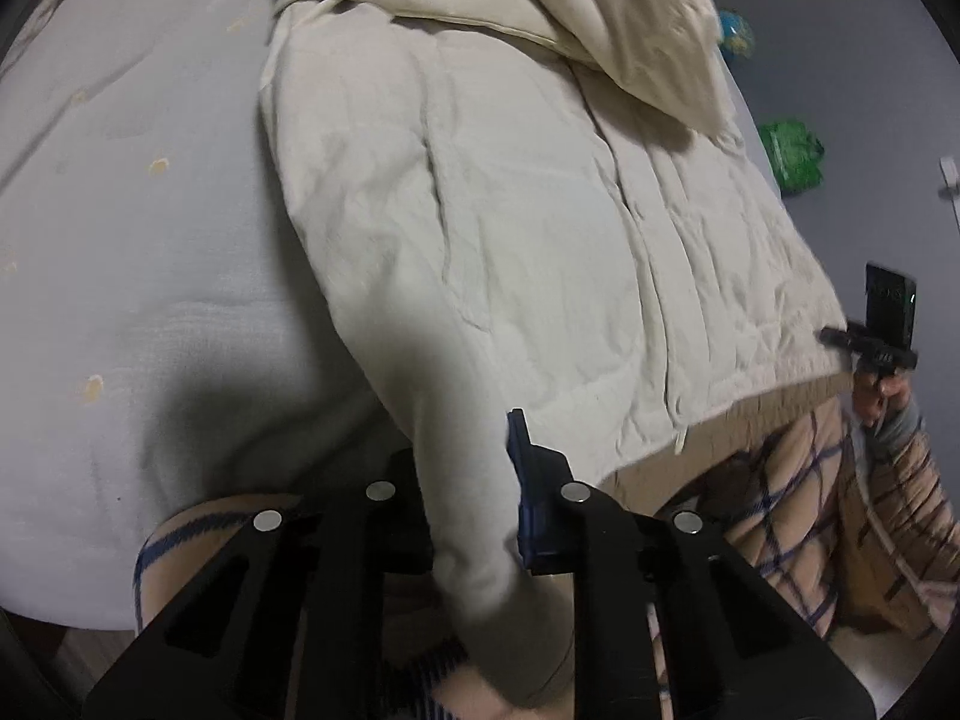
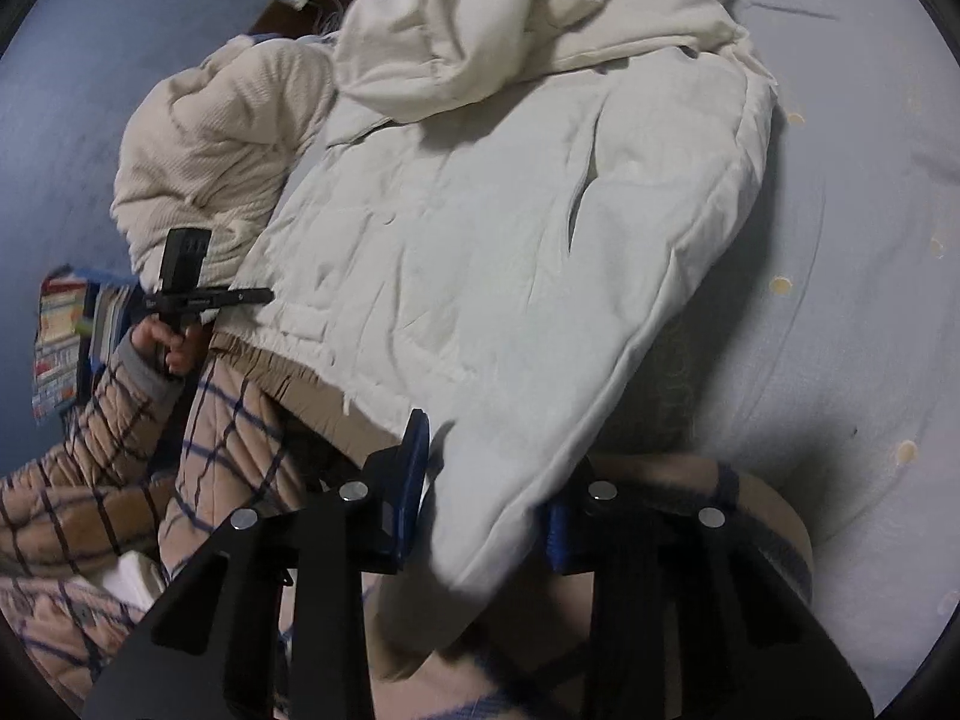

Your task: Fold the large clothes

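Observation:
A cream padded jacket (image 1: pixel 480 210) lies spread on the pale bed sheet (image 1: pixel 120 240), its hood (image 1: pixel 630 18) bunched at the far end. One sleeve (image 1: pixel 468 510) runs down between the fingers of my left gripper (image 1: pixel 465 468), which is shut on it near the bed's front edge. In the right wrist view the same jacket (image 2: pixel 510 240) fills the middle. Its other sleeve (image 2: pixel 492 510) hangs between the blue pads of my right gripper (image 2: pixel 486 480), which is closed on the fabric. Each view shows the other hand (image 1: pixel 882 396) (image 2: pixel 162 348) at the jacket's hem.
A person's checked quilted clothing (image 2: pixel 228 420) stands against the bed's front edge. A cream ribbed garment (image 2: pixel 210 150) lies beside the jacket. Green (image 1: pixel 792 159) and blue-green (image 1: pixel 735 36) items lie on the floor, and stacked books (image 2: pixel 60 336) sit past the bed.

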A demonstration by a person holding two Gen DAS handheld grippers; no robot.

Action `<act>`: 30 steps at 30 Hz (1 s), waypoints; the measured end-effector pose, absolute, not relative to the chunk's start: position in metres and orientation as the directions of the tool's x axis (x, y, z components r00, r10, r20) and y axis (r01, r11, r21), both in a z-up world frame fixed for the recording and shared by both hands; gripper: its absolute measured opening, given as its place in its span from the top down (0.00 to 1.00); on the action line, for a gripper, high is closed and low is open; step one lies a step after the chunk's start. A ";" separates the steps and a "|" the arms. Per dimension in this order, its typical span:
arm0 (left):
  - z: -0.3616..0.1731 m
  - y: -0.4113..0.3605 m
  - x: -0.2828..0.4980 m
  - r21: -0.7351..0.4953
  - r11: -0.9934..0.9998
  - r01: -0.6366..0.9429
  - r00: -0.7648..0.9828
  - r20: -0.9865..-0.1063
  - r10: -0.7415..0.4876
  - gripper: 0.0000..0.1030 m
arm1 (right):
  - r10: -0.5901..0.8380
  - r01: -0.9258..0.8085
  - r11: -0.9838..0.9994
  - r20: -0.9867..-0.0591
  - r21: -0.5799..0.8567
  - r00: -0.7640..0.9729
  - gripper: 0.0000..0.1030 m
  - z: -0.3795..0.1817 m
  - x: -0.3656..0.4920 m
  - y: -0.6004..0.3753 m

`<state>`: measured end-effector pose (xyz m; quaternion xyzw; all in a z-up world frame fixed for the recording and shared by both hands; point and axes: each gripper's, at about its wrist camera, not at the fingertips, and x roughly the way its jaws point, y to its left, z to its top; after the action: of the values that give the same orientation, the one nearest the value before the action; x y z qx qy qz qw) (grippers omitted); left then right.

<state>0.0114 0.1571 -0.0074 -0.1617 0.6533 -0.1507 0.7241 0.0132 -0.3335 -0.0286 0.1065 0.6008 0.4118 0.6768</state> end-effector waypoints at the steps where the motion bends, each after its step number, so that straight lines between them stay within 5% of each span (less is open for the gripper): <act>1: -0.008 0.156 0.010 -0.420 0.907 0.005 0.093 -0.903 -0.419 0.74 | 0.676 -0.428 0.646 -0.734 0.632 -0.065 0.71 -0.029 0.011 -0.335; 3: -0.014 0.153 0.007 -0.427 0.904 0.012 0.064 -0.902 -0.427 0.64 | 0.666 -0.426 0.651 -0.742 0.628 -0.075 0.71 -0.032 0.006 -0.339; 5: -0.019 0.151 0.004 -0.414 0.910 0.015 0.053 -0.908 -0.415 0.66 | 0.672 -0.431 0.646 -0.737 0.630 -0.071 0.71 -0.033 0.002 -0.342; 9: -0.011 0.149 0.001 -0.436 0.899 0.041 0.090 -0.894 -0.438 0.85 | 0.699 -0.451 0.624 -0.714 0.638 -0.044 0.78 -0.028 -0.005 -0.347; 13: 0.012 0.147 0.001 -0.463 0.882 0.088 0.156 -0.868 -0.471 0.90 | 0.761 -0.462 0.571 -0.649 0.679 -0.014 0.80 -0.013 -0.002 -0.349; 30: 0.112 0.211 0.058 -0.674 0.728 0.129 0.554 -0.560 -0.616 0.92 | 0.940 -0.411 0.276 -0.155 0.869 0.304 0.81 0.073 0.105 -0.362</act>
<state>0.0576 0.2107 0.1122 -0.2931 0.4157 -0.2241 0.8313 0.1053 -0.3618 0.0733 0.3736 0.3541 0.4717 0.7159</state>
